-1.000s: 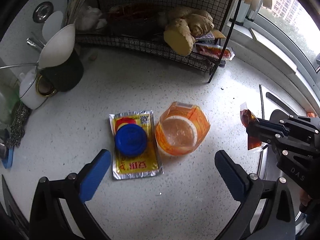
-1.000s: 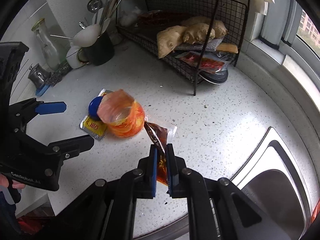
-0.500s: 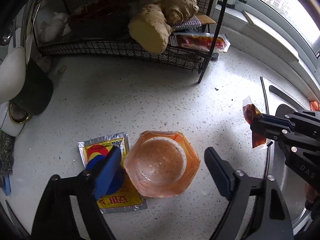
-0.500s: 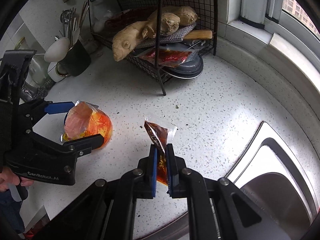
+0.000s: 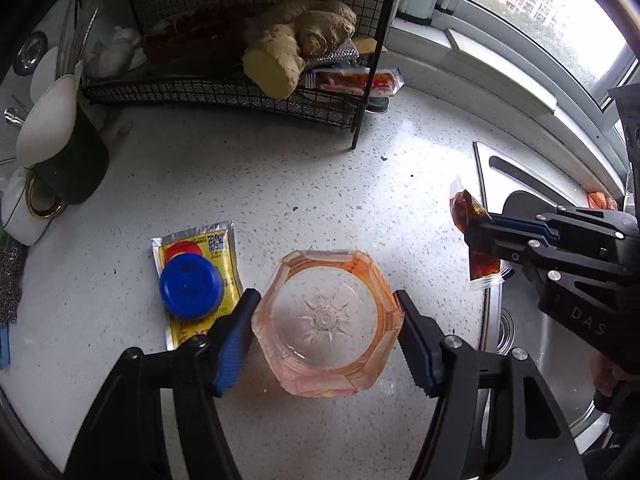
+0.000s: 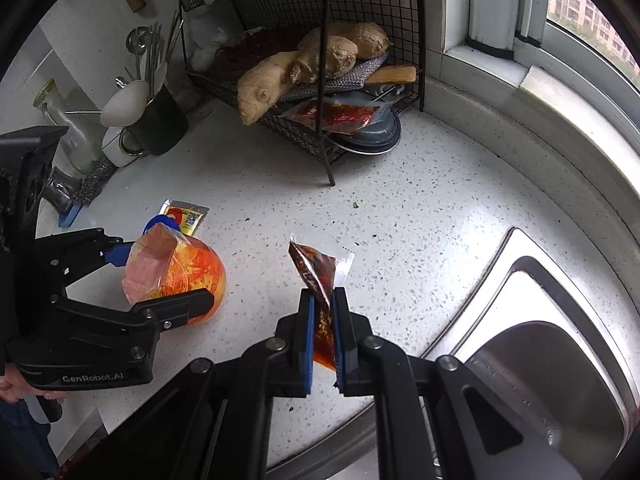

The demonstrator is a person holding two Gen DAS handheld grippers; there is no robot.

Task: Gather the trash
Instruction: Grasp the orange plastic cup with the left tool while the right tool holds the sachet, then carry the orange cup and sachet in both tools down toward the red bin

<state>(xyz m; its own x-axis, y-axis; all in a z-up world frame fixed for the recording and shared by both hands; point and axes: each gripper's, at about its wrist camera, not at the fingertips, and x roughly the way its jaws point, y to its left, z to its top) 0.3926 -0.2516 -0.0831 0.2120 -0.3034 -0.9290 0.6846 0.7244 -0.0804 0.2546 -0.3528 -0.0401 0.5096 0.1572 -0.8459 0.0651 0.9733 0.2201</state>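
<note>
An orange-tinted clear plastic jar (image 5: pixel 326 322) lies on the white speckled counter, its base towards the left wrist camera. My left gripper (image 5: pixel 326 316) has its blue pads touching both sides of the jar, which also shows in the right wrist view (image 6: pixel 176 276). A blue lid (image 5: pixel 191 285) rests on a yellow sauce packet (image 5: pixel 200 276) just left of the jar. My right gripper (image 6: pixel 323 308) is shut on a dark red sauce sachet (image 6: pixel 320 276) and holds it above the counter, right of the jar; the sachet also shows in the left wrist view (image 5: pixel 470 220).
A black wire rack (image 5: pixel 248 52) with ginger and a red packet stands at the back. A dark utensil cup (image 5: pixel 76 160) with spoons stands at the left. A steel sink (image 6: pixel 532 352) lies to the right. A window ledge runs behind.
My left gripper moved forward over the jar and closed from wide open until its pads touch the jar's sides. My right gripper kept the sachet and shifted slightly right.
</note>
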